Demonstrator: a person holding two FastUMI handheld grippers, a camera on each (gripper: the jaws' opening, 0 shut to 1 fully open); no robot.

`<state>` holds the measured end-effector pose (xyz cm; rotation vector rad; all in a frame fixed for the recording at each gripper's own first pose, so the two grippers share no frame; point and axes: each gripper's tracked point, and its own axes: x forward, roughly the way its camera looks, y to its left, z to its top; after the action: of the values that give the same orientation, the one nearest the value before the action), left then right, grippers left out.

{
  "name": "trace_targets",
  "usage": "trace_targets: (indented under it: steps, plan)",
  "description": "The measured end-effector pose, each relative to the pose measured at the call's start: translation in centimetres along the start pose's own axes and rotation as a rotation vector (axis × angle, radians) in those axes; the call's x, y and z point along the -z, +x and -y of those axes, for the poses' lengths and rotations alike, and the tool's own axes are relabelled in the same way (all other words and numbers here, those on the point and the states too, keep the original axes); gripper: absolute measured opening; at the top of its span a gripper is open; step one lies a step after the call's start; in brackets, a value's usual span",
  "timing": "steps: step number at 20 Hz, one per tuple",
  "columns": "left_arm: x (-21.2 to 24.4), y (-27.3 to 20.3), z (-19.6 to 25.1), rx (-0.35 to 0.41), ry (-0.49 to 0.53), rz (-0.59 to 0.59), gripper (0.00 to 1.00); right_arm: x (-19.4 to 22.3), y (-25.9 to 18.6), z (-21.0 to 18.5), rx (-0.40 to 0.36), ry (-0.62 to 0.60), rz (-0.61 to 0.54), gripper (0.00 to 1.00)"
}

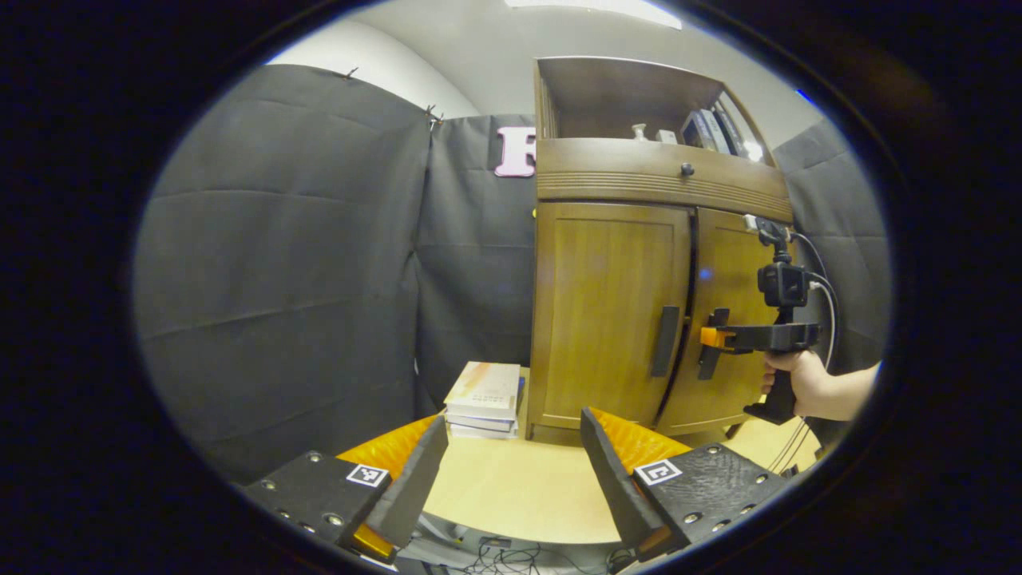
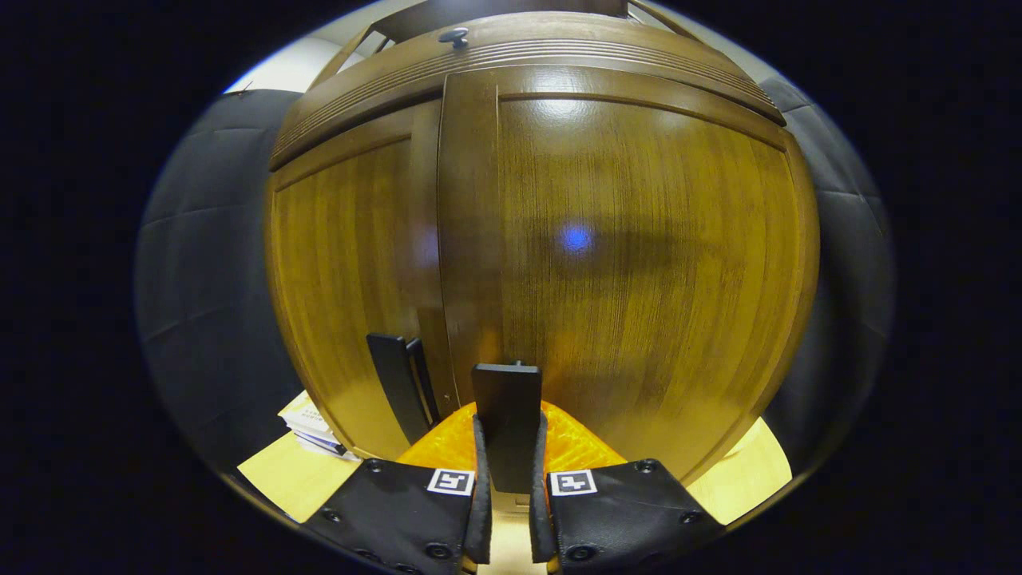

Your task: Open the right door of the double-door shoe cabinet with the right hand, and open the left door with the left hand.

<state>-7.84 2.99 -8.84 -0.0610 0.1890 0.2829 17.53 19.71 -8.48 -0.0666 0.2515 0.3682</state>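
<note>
The brown wooden shoe cabinet stands on the table, with its left door (image 1: 607,311) and right door (image 1: 730,271) about flush. Each door carries a black vertical handle beside the centre seam. In the left gripper view, my left gripper (image 1: 513,423) hangs open over the table, well short of the left handle (image 1: 664,341). A hand (image 1: 802,383) holds my right gripper (image 1: 715,337) at the right handle (image 1: 707,363). In the right gripper view, my right gripper (image 2: 508,427) is shut on the right handle (image 2: 506,391), close against the right door (image 2: 639,263). The left handle (image 2: 397,383) stands just beside it.
A stack of books (image 1: 485,397) lies on the pale table (image 1: 511,495), left of the cabinet's foot. Above the doors runs a drawer with a small knob (image 1: 687,169), and an open shelf holds small items. Cables trail from the right gripper.
</note>
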Motion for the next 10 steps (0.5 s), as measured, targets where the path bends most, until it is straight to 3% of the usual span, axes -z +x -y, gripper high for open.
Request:
trace_targets:
  steps: [7, 10]
  plan:
    - [1.0, -1.6, 0.4, 0.148, -0.007, 0.005, 0.96, -0.4, 0.0, 0.0, -0.006, -0.007, 0.031, 0.21]
    - [1.1, -1.8, 0.6, 0.177, -0.027, 0.0, 0.96, -0.3, 0.2, -0.2, -0.026, -0.007, 0.029, 0.21]
